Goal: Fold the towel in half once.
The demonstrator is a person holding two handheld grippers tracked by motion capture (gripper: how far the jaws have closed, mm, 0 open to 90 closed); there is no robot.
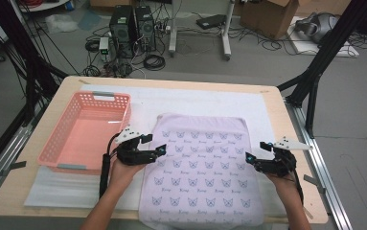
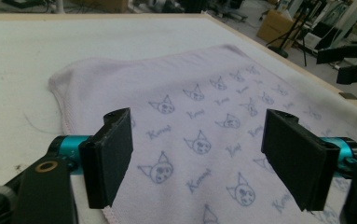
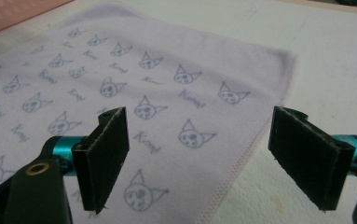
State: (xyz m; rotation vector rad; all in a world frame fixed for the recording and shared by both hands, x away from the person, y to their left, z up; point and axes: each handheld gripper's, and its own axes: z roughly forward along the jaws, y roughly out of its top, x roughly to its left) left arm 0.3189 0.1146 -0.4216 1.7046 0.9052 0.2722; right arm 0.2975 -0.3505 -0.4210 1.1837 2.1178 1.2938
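Observation:
A pale lilac towel point(image 1: 200, 167) printed with small cat faces lies flat on the white mat, its near end hanging over the table's front edge. My left gripper point(image 1: 154, 143) hovers at the towel's left edge with its jaws wide apart. In the left gripper view the towel point(image 2: 204, 107) spreads out beyond the open left gripper point(image 2: 197, 154), nothing between the pads. My right gripper point(image 1: 258, 151) sits at the towel's right edge, also open. In the right gripper view the towel's stitched hem point(image 3: 241, 163) runs below the open right gripper point(image 3: 199, 154).
A pink slotted basket point(image 1: 56, 139) stands empty on the left of the table, close to my left hand. A white mat point(image 1: 195, 98) covers most of the wooden tabletop point(image 1: 279, 115). Beyond the far edge the floor holds computer towers point(image 1: 132, 26), cables and a cardboard box point(image 1: 267, 17).

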